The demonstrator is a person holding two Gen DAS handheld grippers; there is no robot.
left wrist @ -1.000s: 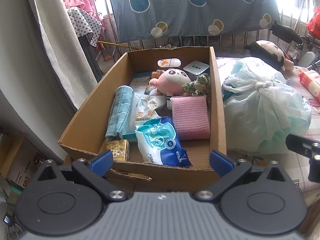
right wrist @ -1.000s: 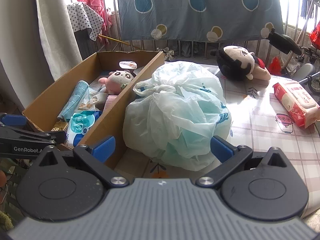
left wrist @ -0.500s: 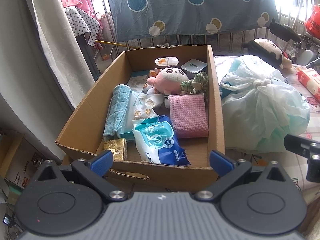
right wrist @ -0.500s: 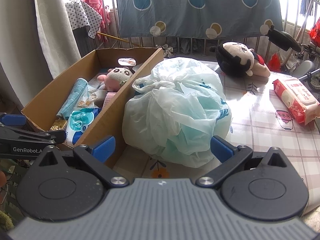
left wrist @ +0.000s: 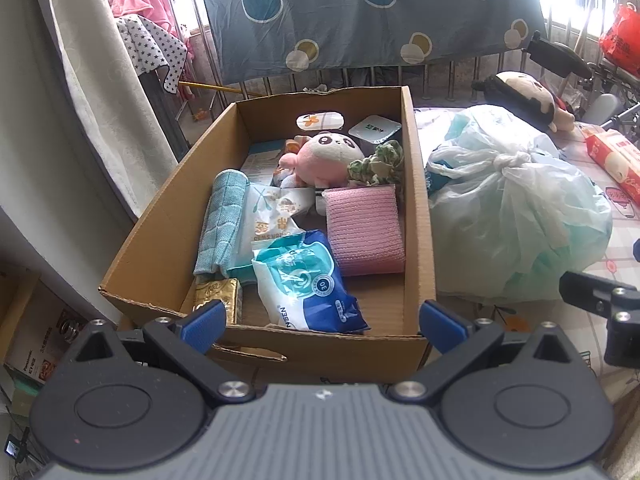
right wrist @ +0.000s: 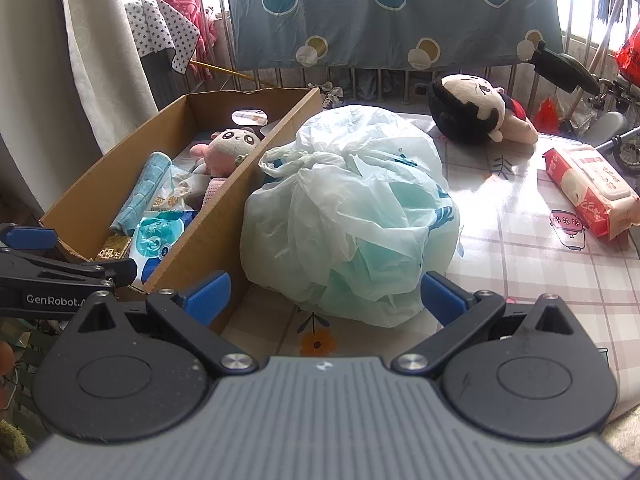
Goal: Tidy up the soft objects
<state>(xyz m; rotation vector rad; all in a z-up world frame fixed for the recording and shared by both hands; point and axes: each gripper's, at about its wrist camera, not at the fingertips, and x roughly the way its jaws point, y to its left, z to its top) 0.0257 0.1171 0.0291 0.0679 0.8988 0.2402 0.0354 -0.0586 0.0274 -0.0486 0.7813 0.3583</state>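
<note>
A cardboard box (left wrist: 418, 216) (right wrist: 216, 236) holds soft goods: a pink panda plush (left wrist: 324, 154) (right wrist: 228, 146), a pink folded cloth (left wrist: 366, 228), a rolled blue towel (left wrist: 222, 220) (right wrist: 140, 188), a blue wipes pack (left wrist: 308, 284) (right wrist: 158, 240) and a white tissue pack (left wrist: 268, 216). Beside the box on the table lies a knotted pale plastic bag (left wrist: 516, 208) (right wrist: 352, 216). My left gripper (left wrist: 320, 322) hovers open before the box's near wall. Open and holding nothing, my right gripper (right wrist: 324, 294) faces the bag. A black-haired doll (right wrist: 476, 110) (left wrist: 528, 98) lies at the back.
A red-and-white wipes pack (right wrist: 588, 188) (left wrist: 616, 160) lies on the checked tablecloth (right wrist: 532, 264) at the right. A spotted blue sheet (left wrist: 372, 12) hangs over a railing behind. A pale curtain (left wrist: 100, 92) hangs to the left of the box.
Both grippers have risen and pulled back slightly, so the box and bag sit lower in view. Both stay open; nothing was grasped.
</note>
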